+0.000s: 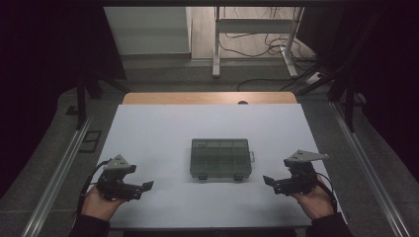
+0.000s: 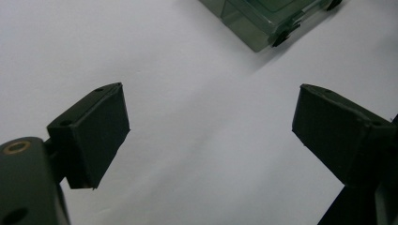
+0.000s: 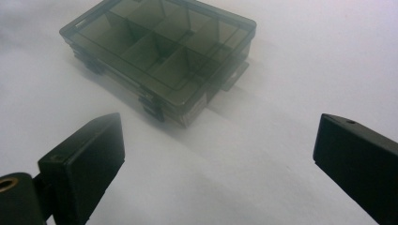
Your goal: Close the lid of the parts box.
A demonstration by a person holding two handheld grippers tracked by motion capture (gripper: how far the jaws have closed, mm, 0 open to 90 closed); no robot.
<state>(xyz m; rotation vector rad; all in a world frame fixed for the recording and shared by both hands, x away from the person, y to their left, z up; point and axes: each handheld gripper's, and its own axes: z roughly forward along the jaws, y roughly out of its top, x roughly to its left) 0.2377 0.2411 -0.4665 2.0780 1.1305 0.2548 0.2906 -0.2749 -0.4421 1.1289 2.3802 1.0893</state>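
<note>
A smoky clear plastic compartment box point(image 1: 220, 159) lies shut in the middle of the white table top point(image 1: 163, 128), its latches toward the person. The left gripper point(image 1: 146, 186) hovers low at the front left, a hand's breadth from the box, jaws wide apart with nothing between them. The right gripper point(image 1: 268, 180) is at the front right, just off the box's near right corner, jaws also wide and empty. A corner of the box point(image 2: 263, 21) lies beyond the left gripper point(image 2: 211, 122). The dividers of the box point(image 3: 162, 51) show beyond the right gripper point(image 3: 218, 150).
The white surface covers a wooden table whose far edge point(image 1: 207, 98) shows. Metal rails point(image 1: 64, 163) run along both sides of the table. Beyond it stand a white frame point(image 1: 254, 34) and loose cables point(image 1: 276, 47) on the floor.
</note>
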